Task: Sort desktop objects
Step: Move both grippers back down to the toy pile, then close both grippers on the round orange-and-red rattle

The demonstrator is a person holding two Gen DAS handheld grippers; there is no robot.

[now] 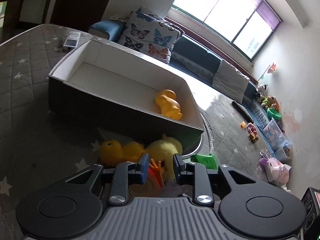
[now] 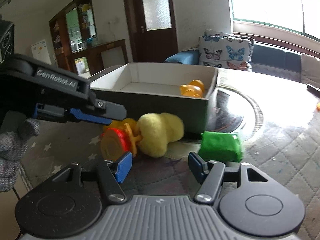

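A dark box with a white inside (image 1: 100, 60) (image 2: 152, 74) lies on the star-patterned mat and holds a yellow rubber duck (image 1: 168, 104) (image 2: 193, 90). In front of it lie a fuzzy yellow chick with orange feet (image 1: 166, 148) (image 2: 160, 134), an orange-and-red round toy (image 2: 114, 144), another yellow duck (image 1: 112, 150) and a green packet (image 1: 204, 160) (image 2: 220, 146). My left gripper (image 1: 161, 167) is open, its jaws around the chick's feet; it also shows in the right wrist view (image 2: 112, 116) above the toys. My right gripper (image 2: 160, 166) is open and empty, a little short of the chick.
A butterfly cushion (image 1: 150, 34) (image 2: 226, 52) and a blue sofa (image 1: 200, 54) stand behind the box. A remote (image 1: 71, 41) lies on the mat at the far left. Several toys and bins (image 1: 274, 132) line the right wall. A round rug (image 2: 250, 108) lies right of the box.
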